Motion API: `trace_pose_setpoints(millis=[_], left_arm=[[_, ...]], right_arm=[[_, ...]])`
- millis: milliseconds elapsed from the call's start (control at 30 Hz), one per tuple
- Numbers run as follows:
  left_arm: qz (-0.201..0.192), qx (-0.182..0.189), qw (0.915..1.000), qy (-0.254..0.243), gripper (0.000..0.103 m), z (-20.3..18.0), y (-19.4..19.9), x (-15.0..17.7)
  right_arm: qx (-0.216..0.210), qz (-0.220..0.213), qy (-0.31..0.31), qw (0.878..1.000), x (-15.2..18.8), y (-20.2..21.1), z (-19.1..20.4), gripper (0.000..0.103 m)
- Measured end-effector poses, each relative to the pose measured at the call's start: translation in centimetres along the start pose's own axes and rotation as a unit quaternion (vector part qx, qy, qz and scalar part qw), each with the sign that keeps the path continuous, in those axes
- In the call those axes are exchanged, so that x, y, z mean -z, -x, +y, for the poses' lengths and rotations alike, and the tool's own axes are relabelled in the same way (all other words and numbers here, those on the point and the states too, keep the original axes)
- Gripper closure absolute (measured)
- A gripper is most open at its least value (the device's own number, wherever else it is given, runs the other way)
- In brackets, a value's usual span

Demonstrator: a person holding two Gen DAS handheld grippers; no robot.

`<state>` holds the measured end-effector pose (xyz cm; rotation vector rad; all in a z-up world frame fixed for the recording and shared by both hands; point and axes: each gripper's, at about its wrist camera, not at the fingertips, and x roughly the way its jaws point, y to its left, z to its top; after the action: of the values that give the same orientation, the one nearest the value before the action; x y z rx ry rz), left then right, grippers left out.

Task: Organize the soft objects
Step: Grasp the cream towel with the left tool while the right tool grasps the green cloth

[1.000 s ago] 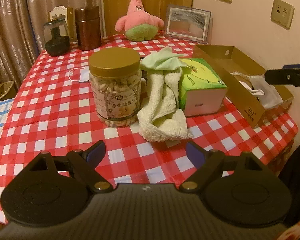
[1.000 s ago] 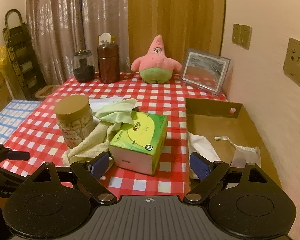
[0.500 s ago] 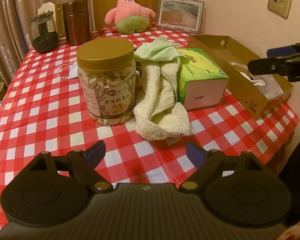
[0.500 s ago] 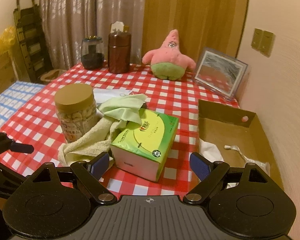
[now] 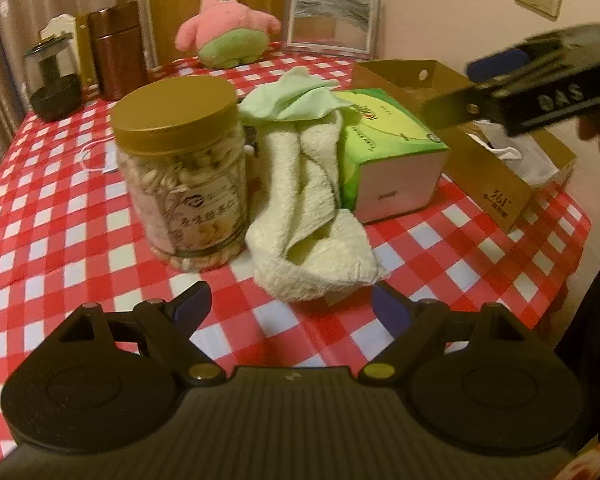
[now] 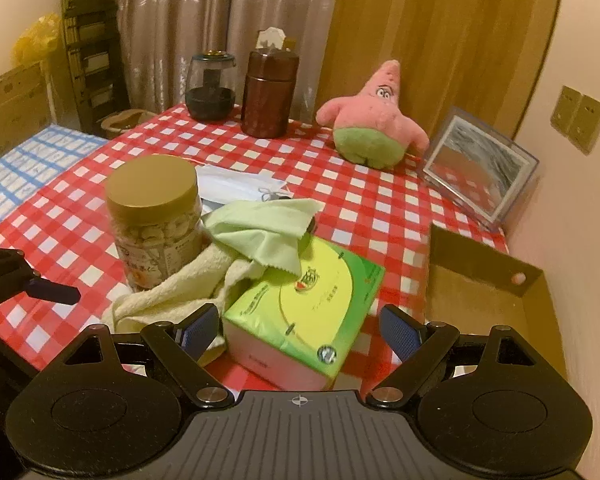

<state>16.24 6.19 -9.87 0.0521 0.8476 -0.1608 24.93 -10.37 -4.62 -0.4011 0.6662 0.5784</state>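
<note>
Left wrist: right gripper point(image 5: 512, 92), blurred, hides part of cardboard box point(image 5: 496, 196).

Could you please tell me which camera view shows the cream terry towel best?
The left wrist view: the cream terry towel lies centred and unobstructed before the open jaws. In the right wrist view, a pale green cloth and green tissue box partly hide it.
</note>
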Motion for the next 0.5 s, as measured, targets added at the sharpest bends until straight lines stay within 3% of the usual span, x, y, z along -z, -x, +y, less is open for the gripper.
trace_pose_setpoints(millis=[500], left_arm=[[-0.006,0.029,0.9993,-0.025,0.021,-0.4,-3.0,-1.2]], right_arm=[[-0.025,0.019,0.025,0.999,-1.8,-4.5,-0.1,0.016]])
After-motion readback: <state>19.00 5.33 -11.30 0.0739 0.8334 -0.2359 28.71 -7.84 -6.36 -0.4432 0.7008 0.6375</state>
